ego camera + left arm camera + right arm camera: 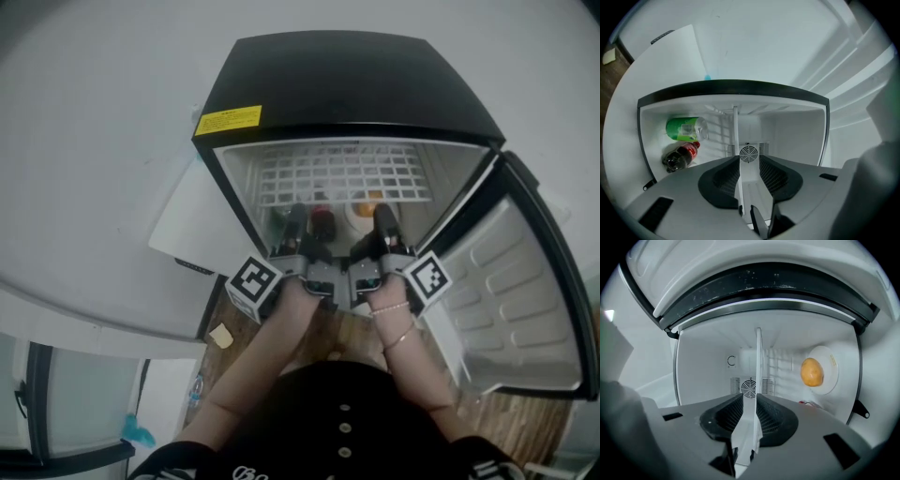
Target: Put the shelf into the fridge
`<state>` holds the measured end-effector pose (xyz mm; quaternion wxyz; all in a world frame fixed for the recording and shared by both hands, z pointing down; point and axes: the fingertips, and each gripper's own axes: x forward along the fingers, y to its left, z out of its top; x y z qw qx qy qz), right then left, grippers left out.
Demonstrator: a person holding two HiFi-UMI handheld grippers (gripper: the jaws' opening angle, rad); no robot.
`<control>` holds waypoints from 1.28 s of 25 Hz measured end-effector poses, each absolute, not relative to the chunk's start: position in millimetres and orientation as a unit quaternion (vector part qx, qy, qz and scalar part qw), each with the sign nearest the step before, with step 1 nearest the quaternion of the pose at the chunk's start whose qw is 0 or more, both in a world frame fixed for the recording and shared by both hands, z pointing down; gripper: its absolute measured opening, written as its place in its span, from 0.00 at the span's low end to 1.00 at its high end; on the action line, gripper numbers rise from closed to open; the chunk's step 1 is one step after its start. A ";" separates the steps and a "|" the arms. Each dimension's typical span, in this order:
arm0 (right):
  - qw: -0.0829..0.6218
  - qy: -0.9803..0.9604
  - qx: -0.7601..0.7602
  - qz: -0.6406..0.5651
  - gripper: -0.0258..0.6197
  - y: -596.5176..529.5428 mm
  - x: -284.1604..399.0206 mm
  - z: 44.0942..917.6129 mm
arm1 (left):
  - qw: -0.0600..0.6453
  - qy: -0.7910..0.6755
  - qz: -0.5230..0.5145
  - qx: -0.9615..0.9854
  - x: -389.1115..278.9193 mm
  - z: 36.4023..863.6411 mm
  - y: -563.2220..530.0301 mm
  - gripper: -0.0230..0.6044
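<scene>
A black mini fridge stands open, and the white wire shelf lies level inside it. In the head view my left gripper and right gripper reach side by side into the opening at the shelf's front edge. The left gripper view shows the shelf edge-on between the jaws of my left gripper, which stand open with a gap beside it. My right gripper has its pads against both faces of the shelf.
A green bottle and a cola bottle lie in the fridge on the left. A yellow-orange fruit rests on a white plate on the right. The fridge door hangs open to the right. A white wall panel stands left.
</scene>
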<state>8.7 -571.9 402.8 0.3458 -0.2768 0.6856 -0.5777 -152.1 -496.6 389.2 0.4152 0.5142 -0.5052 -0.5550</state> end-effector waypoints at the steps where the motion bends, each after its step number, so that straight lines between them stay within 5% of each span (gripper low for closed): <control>1: 0.348 0.688 -0.274 -0.576 0.18 -568.6 9.5 401.4 | 0.414 -0.505 -0.547 0.523 -149.6 388.4 -494.9 0.26; 15: 0.286 0.756 -0.270 -0.524 0.08 -523.7 11.9 388.6 | 0.367 -0.524 -0.438 0.632 -128.2 372.0 -461.2 0.08; 23: 0.246 0.837 -0.222 -0.435 0.07 -497.8 6.8 358.8 | 0.257 -0.500 -0.311 0.766 -94.5 343.1 -453.4 0.05; 32: 0.094 0.937 -0.253 -0.221 0.06 -475.0 -6.4 339.9 | 0.148 -0.540 -0.152 0.814 -69.3 342.6 -444.2 0.05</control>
